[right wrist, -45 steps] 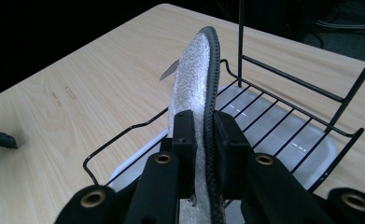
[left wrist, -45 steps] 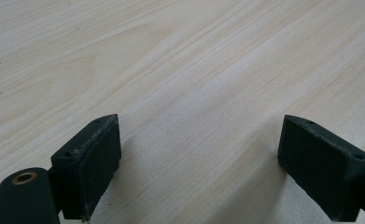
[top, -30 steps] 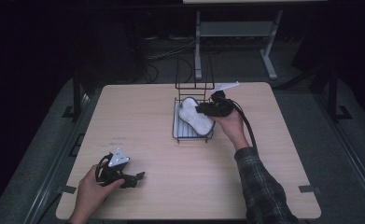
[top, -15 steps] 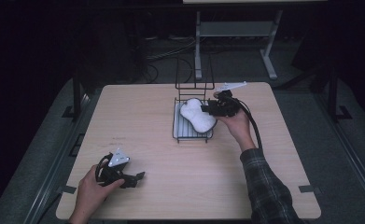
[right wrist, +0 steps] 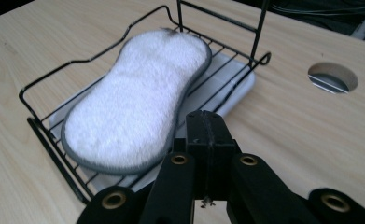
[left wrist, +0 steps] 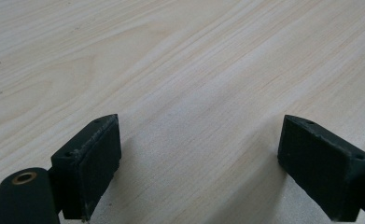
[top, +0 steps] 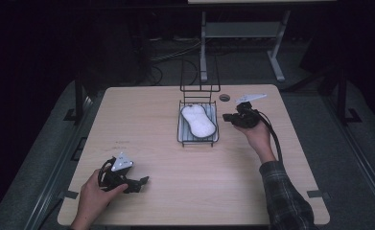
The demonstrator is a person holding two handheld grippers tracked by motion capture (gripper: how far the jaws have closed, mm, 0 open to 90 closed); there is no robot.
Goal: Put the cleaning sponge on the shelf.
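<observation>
the white sponge pad (right wrist: 133,102) with its grey edging lies flat inside the black wire rack (right wrist: 49,135), on a pale tray (right wrist: 238,81) under the wires; in the high view the pad (top: 198,121) sits in the rack (top: 180,129) at the middle of the far half of the table (top: 151,124). the rack's near corner is cut off behind the right gripper's own body in the right gripper view, and its upright back frame runs out of the top of that view. the room beyond the table is dark and hard to make out.

a round cable hole (right wrist: 333,77) lies in the tabletop just right of the rack, apart from it.

the right gripper (top: 229,118) rests just beside the rack's right side, clear of the pad; its jaws have just been closing and now meet pad to pad (right wrist: 209,140) with nothing between them. the left gripper (top: 139,183) sits at the near left, well apart from the rack, its jaws spread wide over bare wood (left wrist: 199,140), holding nothing.
</observation>
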